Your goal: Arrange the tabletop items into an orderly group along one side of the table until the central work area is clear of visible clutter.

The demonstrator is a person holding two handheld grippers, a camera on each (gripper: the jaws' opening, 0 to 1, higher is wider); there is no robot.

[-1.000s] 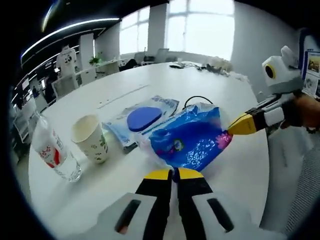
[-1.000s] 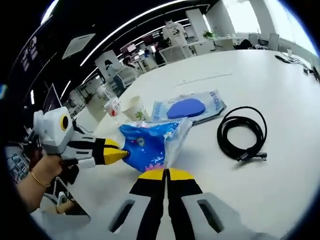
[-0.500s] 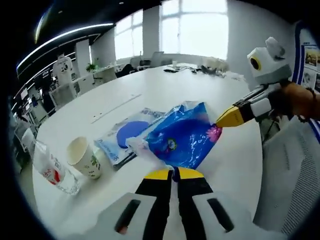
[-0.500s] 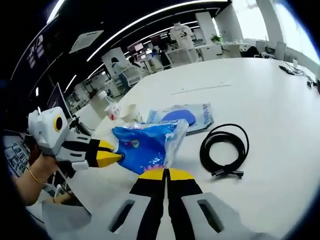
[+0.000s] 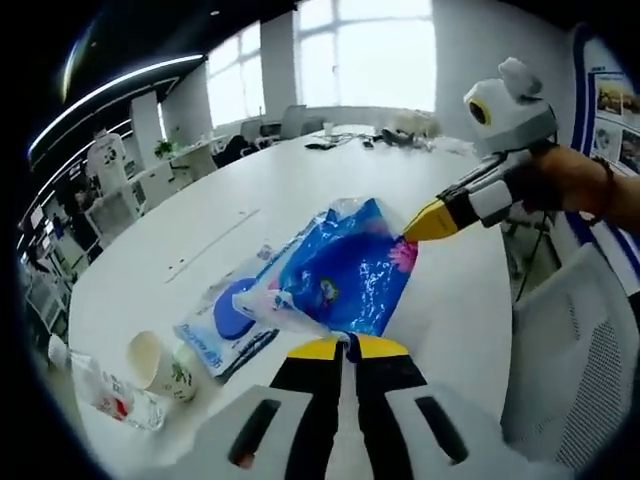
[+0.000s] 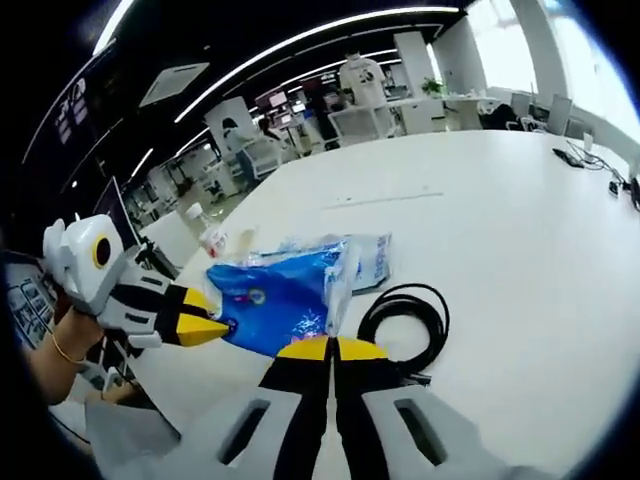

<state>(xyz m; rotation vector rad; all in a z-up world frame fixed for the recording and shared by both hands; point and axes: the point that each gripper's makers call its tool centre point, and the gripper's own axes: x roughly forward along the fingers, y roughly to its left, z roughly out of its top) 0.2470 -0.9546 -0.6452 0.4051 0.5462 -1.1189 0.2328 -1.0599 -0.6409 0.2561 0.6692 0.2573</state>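
1. One blue plastic bag [image 5: 345, 280] is hanging above the white bench [image 5: 300, 185], stretched between the two grippers; print shows on it, but no words can be read.
2. The left gripper [image 5: 347, 346] is showing its yellow-tipped jaws pressed together, pinching the near edge of the bag in the left gripper view; in the right gripper view it [image 6: 222, 325] is coming in from the left, held by a hand [image 6: 50, 345] wearing a bracelet, its tip touching the bag's far end.
3. The right gripper [image 6: 331, 347] is likewise pressing its jaws together on the bag's clear edge; in the left gripper view it [image 5: 411, 232] is reaching in from the right, its yellow tip at the bag's upper corner.
4. One flat clear packet [image 5: 225, 325] holding a dark blue oval is lying on the bench below the bag; its small lettering is too blurred to read.
5. One paper cup [image 5: 155, 362] with a green leaf pattern is lying near the bench's near-left edge.
6. One clear plastic bottle [image 5: 105, 388] with a red and white label is lying just beside the cup; the label's writing is unreadable.
7. One coiled black cable [image 6: 405, 320] is lying on the bench just beside the bag in the right gripper view.
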